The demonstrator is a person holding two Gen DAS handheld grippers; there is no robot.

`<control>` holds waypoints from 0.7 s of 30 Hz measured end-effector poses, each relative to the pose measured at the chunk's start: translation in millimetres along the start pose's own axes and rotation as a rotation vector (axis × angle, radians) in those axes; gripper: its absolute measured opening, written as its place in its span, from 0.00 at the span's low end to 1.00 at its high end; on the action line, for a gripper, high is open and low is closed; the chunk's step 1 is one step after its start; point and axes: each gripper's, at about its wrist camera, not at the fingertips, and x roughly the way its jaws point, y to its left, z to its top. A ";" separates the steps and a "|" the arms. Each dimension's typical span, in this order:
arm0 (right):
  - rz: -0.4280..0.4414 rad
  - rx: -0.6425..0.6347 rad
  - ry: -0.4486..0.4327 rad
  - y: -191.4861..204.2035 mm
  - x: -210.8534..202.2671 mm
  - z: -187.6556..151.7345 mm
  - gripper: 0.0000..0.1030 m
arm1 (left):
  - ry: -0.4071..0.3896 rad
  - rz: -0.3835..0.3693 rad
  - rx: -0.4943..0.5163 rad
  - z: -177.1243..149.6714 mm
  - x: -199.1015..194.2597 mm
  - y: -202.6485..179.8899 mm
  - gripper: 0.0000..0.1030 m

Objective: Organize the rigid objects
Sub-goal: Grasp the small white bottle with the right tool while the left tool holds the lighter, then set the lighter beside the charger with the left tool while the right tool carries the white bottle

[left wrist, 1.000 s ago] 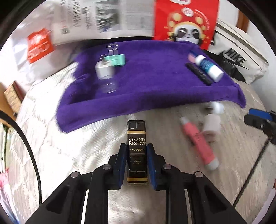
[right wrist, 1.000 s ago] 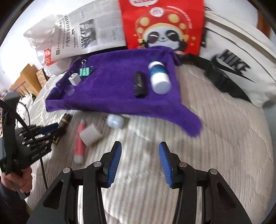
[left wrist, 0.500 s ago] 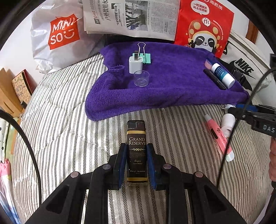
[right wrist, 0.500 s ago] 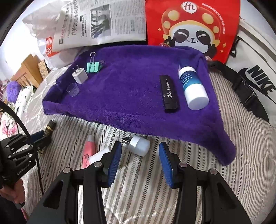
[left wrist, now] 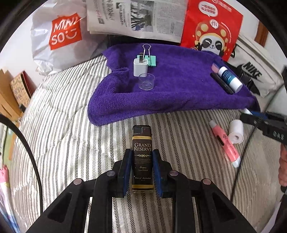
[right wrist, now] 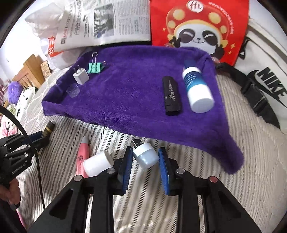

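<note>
My left gripper (left wrist: 142, 155) is shut on a black "Grand Reserve" lighter (left wrist: 142, 141), held over the striped bedspread (left wrist: 71, 143) in front of the purple towel (left wrist: 179, 86). My right gripper (right wrist: 145, 152) is closing its jaws on a small white USB plug (right wrist: 146, 157) that lies just off the towel's near edge (right wrist: 161, 132); both blue pads touch it. A white roll (right wrist: 96, 163) and a pink tube (right wrist: 83, 154) lie to its left. On the towel sit a white charger (right wrist: 80, 77), a green binder clip (right wrist: 95, 67), a clear cup (right wrist: 73, 90), a black stick (right wrist: 171, 95) and a blue-white bottle (right wrist: 197, 91).
Behind the towel lean a Miniso bag (left wrist: 62, 35), a newspaper (left wrist: 136, 16) and a red panda bag (left wrist: 211, 26). A white Nike bag (right wrist: 265, 80) with a black strap lies at the right. A black cable (left wrist: 32, 157) hangs at the left.
My right gripper came forward and down over the white USB plug and its jaws narrowed onto it. The left gripper shifted sideways with the lighter still in it.
</note>
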 end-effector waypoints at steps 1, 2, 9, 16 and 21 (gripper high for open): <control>-0.005 -0.001 -0.004 -1.6 -4.0 -1.6 0.28 | 0.001 -0.011 -0.011 0.5 0.1 2.3 0.22; -0.013 -0.002 -0.011 -3.1 -8.7 -3.1 0.28 | 0.002 -0.020 -0.023 0.4 0.0 3.8 0.22; -0.027 0.001 -0.046 -14.0 -33.9 -6.2 0.28 | -0.008 -0.041 -0.026 2.6 -7.2 1.2 0.22; -0.013 0.004 -0.070 -15.9 -38.9 1.6 0.28 | -0.023 -0.036 -0.003 17.4 -16.9 -5.6 0.22; -0.003 0.000 -0.085 -15.2 -40.1 12.8 0.28 | -0.034 -0.055 0.002 34.5 -19.3 -10.1 0.22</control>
